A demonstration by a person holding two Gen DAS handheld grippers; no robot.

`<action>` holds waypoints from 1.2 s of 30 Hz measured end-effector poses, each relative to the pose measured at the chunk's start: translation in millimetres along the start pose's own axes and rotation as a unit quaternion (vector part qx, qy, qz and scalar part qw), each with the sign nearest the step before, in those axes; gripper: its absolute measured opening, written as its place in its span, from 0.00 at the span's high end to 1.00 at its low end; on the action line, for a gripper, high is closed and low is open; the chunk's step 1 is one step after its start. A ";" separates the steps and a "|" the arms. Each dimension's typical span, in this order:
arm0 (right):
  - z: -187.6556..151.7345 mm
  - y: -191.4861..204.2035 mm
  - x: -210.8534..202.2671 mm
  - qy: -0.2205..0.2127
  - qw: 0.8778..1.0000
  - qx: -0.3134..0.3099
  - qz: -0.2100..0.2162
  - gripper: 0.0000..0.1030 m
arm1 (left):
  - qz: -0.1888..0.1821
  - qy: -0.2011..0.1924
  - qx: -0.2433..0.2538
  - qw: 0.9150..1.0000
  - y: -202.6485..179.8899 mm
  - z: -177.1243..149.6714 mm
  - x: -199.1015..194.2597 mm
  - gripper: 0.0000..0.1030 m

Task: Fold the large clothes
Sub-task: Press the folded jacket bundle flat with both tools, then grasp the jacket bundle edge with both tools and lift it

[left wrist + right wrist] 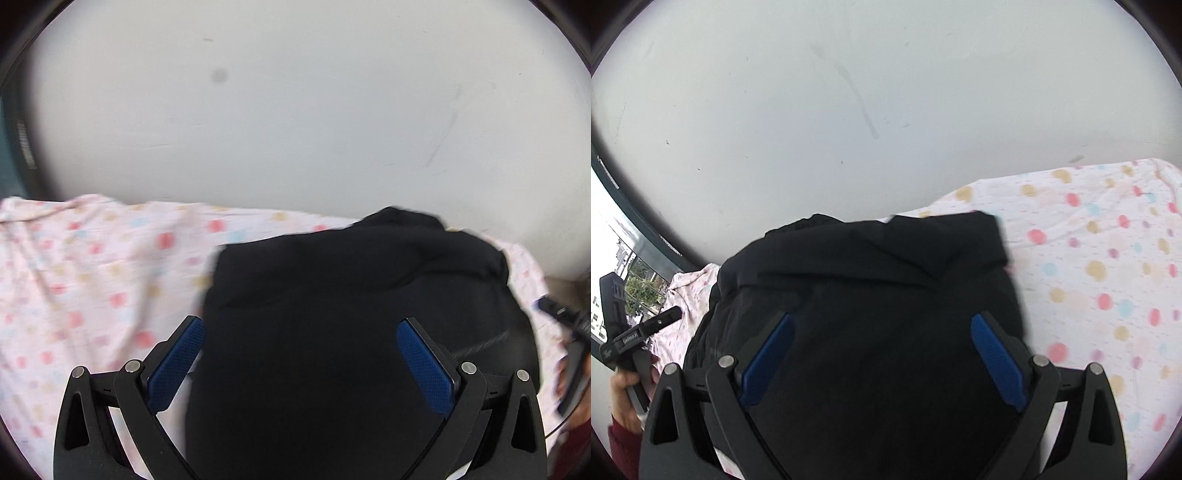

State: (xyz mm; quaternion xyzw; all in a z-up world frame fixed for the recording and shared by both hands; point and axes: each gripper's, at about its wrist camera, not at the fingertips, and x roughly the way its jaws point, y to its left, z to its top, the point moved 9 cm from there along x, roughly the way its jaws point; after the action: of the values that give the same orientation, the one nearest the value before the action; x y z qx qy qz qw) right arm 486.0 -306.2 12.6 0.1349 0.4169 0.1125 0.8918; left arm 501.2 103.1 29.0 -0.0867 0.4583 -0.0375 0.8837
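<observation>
A black garment (pixel 351 295) lies bunched in a folded heap on a bed sheet with pink, yellow and blue dots (pixel 92 277). My left gripper (pixel 300 332) is open, its blue pads (pixel 424 365) spread over the garment's near left part. The right gripper shows at the right edge of the left wrist view (pixel 569 332). In the right wrist view the same garment (pixel 868 295) fills the middle, and my right gripper (pixel 882 328) is open above it with nothing between its pads (pixel 997 362). The left gripper (pixel 639 332) is held by a hand at the left edge there.
A pale grey wall (pixel 295 110) rises right behind the bed. A window with a dark frame (pixel 624 236) is at the left of the right wrist view. The dotted sheet (pixel 1108 277) spreads to the right of the garment.
</observation>
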 end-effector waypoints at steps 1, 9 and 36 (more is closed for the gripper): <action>-2.2 -8.9 -11.5 -0.001 1.000 0.000 -0.006 0.06 | 0.015 0.002 0.000 1.000 13.8 -5.9 -5.4 0.01; -31.3 -72.3 -38.3 0.033 0.998 0.044 -0.008 0.05 | -0.028 0.012 -0.088 0.996 99.7 -54.5 -36.0 0.01; -101.3 -102.7 82.9 0.222 0.949 0.140 0.175 0.00 | -0.236 0.120 -0.192 0.945 94.2 -122.7 72.9 0.01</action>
State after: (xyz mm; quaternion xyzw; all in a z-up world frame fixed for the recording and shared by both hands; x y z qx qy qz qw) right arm 468.7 -361.8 -143.3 0.3006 0.5859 0.2349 0.7150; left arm 441.8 170.5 -116.5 -0.3549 0.5262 -0.1666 0.7546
